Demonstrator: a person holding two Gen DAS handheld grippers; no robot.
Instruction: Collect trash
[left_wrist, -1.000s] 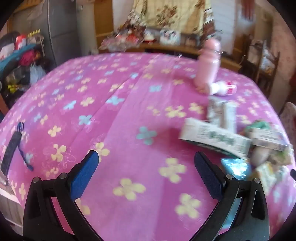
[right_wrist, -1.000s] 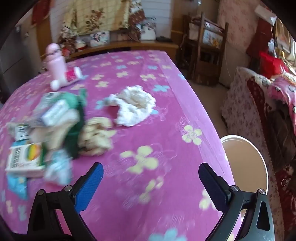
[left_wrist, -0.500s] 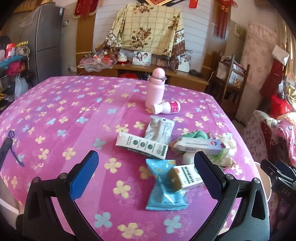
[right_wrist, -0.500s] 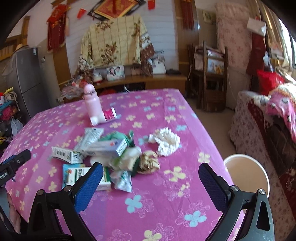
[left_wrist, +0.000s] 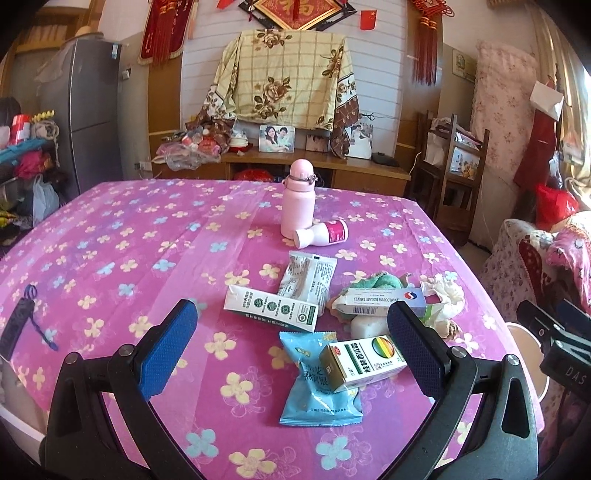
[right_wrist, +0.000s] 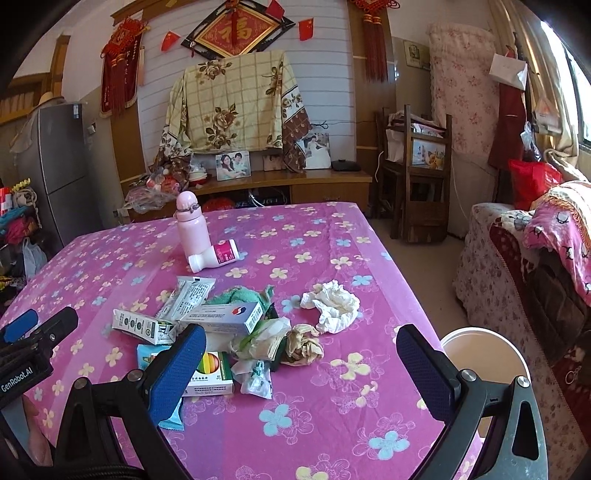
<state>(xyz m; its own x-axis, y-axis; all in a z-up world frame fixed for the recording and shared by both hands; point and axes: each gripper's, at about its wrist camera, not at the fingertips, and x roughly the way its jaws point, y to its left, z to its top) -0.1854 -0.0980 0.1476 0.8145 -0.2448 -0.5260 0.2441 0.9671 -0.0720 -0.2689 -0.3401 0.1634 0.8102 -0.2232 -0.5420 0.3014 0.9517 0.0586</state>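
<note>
Both the left tool (left_wrist: 291, 339) and right tool (right_wrist: 301, 356) hover released and empty above the trash pile (right_wrist: 236, 332) on the pink surface (right_wrist: 314, 413), where a careless grab could scatter wrappers or miss the bin (right_wrist: 484, 354) beside its edge.

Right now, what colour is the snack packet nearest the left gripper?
Light blue snack packet, clearest in the left wrist view.
</note>
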